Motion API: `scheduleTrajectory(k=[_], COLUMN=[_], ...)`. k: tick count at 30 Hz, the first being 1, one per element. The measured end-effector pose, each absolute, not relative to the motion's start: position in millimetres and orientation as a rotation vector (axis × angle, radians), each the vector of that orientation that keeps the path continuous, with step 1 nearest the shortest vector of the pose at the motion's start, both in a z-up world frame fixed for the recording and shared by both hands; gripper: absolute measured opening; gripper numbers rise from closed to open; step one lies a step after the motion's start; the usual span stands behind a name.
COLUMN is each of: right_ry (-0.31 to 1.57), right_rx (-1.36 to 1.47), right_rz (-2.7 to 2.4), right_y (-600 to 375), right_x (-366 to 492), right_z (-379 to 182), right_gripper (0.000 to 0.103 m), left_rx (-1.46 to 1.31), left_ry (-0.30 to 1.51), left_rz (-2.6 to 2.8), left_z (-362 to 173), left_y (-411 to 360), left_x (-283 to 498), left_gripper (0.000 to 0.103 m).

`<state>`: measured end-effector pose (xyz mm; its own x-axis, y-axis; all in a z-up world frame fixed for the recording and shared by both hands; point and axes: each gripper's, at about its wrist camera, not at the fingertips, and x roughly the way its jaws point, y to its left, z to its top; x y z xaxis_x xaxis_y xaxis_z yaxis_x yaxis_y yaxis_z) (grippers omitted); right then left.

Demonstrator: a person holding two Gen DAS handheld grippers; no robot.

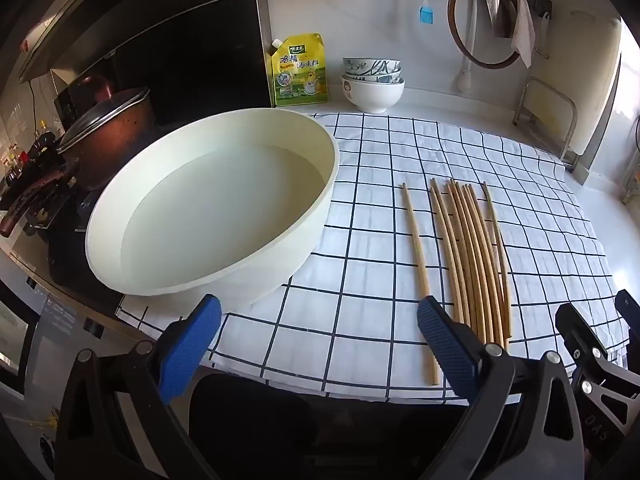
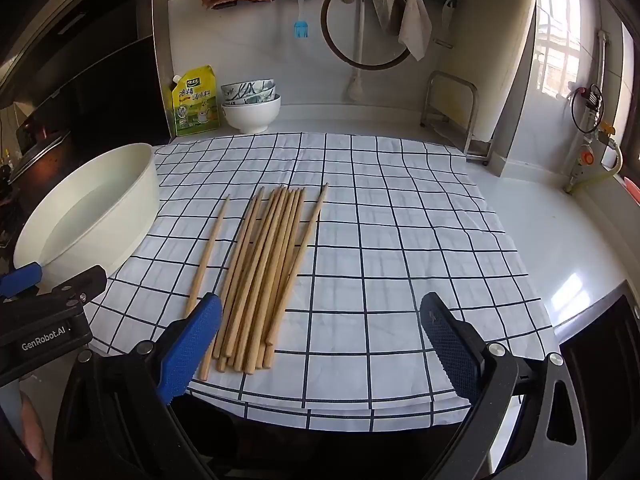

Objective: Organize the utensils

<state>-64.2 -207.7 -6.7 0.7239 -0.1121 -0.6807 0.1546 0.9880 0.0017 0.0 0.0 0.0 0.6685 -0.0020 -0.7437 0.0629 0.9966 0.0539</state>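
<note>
White worktop [image 2: 560,240] carries a checked cloth [image 2: 400,240]; wooden chopsticks [image 2: 260,272] lie on it, right of a cream basin [image 1: 208,208]. Left gripper [image 1: 316,344] and right gripper [image 2: 320,344] fingers spread wide, empty. Left view alone shows a lidded pot [image 1: 108,128]; right view, a window [image 2: 560,32]

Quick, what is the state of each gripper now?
Left gripper: open, holding nothing.
Right gripper: open, holding nothing; the chopsticks lie on the cloth.
</note>
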Motion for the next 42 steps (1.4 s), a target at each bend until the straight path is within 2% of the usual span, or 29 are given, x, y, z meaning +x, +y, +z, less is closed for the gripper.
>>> scheduleTrajectory(k=[42], right_ry=[0.746], right_rx=[0.058], right_rz=[-0.150], right_y=[-207.2], right_x=[-65.0], right_z=[-3.9], right_gripper=[0.095], left_rx=[0.086], left_ry=[0.836], left_rz=[-0.032], left_z=[0.0], left_y=[0.1], left_x=[-0.3], left_gripper=[0.097])
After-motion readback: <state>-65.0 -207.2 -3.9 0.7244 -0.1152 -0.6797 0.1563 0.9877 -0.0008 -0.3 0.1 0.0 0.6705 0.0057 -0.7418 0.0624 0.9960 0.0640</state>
